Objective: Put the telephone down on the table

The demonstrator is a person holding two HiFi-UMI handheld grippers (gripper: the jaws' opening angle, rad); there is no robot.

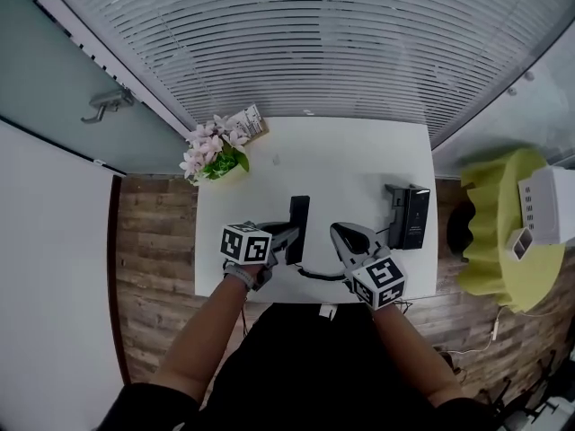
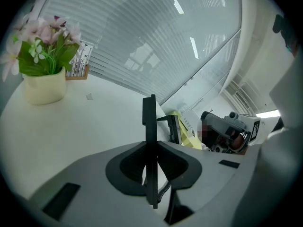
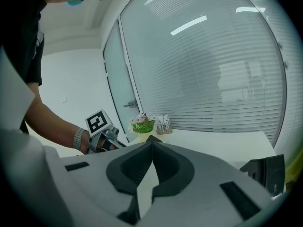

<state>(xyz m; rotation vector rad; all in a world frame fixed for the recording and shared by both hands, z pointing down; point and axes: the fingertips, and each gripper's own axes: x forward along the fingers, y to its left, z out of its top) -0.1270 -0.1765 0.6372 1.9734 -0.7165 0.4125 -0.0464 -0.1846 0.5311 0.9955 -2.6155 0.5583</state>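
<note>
My left gripper (image 1: 287,238) is shut on a black telephone handset (image 1: 299,221) over the front middle of the white table (image 1: 350,155). In the left gripper view the handset (image 2: 150,126) stands edge-on between the pads, reaching past the jaws. A black cord (image 1: 320,276) runs from it along the table's front edge. The black telephone base (image 1: 410,215) rests at the table's right side. My right gripper (image 1: 340,233) hovers just right of the handset, shut, with nothing between its jaws (image 3: 151,145). Whether the handset touches the table is hidden.
A pot of pink flowers (image 1: 214,155) and a small card stand (image 1: 247,121) sit at the table's back left corner. A yellow-green seat (image 1: 499,232) bearing a white box (image 1: 548,206) stands to the right. Window blinds (image 1: 305,43) rise behind the table.
</note>
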